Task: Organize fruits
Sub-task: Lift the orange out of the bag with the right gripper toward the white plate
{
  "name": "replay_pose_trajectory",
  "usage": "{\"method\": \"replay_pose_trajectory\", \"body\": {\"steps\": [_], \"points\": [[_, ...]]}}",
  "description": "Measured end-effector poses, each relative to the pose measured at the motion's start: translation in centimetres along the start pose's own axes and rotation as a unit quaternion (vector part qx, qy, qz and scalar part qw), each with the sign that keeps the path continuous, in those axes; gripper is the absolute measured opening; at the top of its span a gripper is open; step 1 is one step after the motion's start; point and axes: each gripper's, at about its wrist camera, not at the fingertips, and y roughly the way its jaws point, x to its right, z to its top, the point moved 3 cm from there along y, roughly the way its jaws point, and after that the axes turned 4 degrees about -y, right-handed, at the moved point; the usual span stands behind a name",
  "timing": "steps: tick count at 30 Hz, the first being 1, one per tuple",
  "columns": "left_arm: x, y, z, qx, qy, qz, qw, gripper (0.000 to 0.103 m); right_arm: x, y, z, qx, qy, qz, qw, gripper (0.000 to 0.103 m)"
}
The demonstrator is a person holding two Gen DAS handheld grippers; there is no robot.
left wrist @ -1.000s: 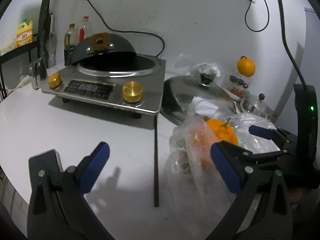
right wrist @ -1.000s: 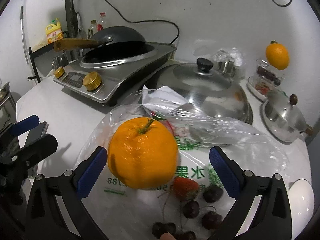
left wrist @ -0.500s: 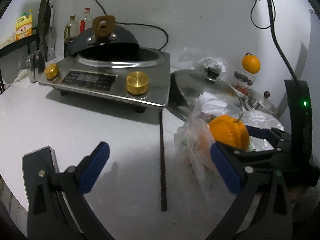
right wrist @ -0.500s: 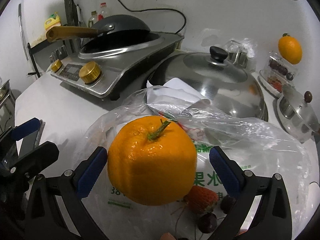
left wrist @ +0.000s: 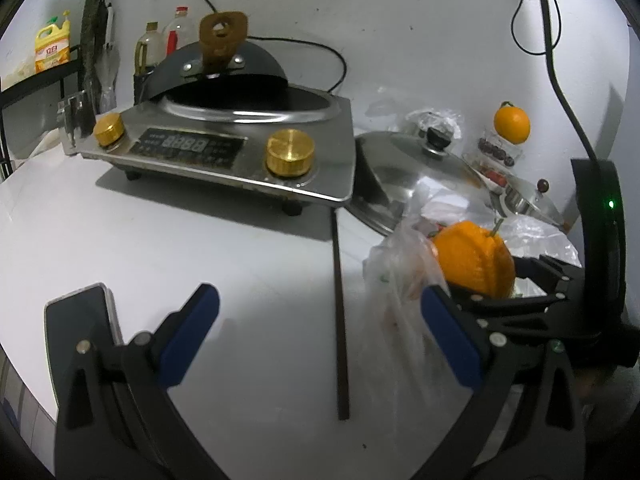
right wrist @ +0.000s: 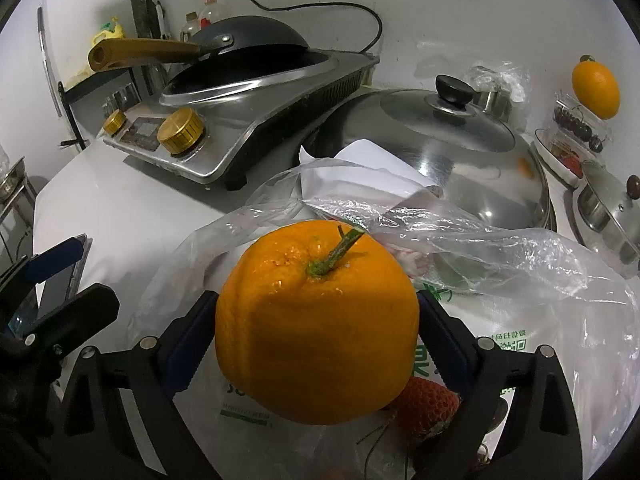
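Observation:
My right gripper (right wrist: 316,340) is shut on a large orange (right wrist: 316,320) with a green stem and holds it above a clear plastic bag (right wrist: 500,288). The bag holds a strawberry (right wrist: 426,406) and other fruit, mostly hidden. The orange also shows in the left wrist view (left wrist: 474,260), held by the right gripper beside the bag (left wrist: 400,280). My left gripper (left wrist: 320,332) is open and empty over the white table (left wrist: 200,248). A second orange (right wrist: 595,90) sits on a fruit box at the far right.
An induction cooker (left wrist: 224,148) with a black wok (right wrist: 248,46) stands at the back. A steel lid (right wrist: 440,148) and a small pot (right wrist: 608,208) lie behind the bag. A phone (left wrist: 80,320) and a dark stick (left wrist: 340,320) lie on the table.
My right gripper has closed on the orange and lifted it from the bag. The left gripper has moved closer to the table, still open.

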Motion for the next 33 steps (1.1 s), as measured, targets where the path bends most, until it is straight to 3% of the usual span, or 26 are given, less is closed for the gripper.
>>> {"method": "replay_pose_trajectory", "body": {"steps": [10, 21, 33], "points": [[0.8, -1.3, 0.1, 0.009, 0.006, 0.0, 0.9999, 0.102, 0.1, -1.9, 0.1, 0.019, 0.002, 0.009, 1.0, 0.094], [2.7, -3.5, 0.2, 0.025, 0.02, -0.006, 0.9995, 0.102, 0.9, -6.8, 0.6, 0.057, 0.009, 0.003, 0.998, 0.094], [6.3, -6.3, -0.2, 0.039, 0.043, -0.018, 0.9981, 0.102, 2.9, -12.3, -1.0, 0.091, 0.024, -0.018, 0.995, 0.094]]}}
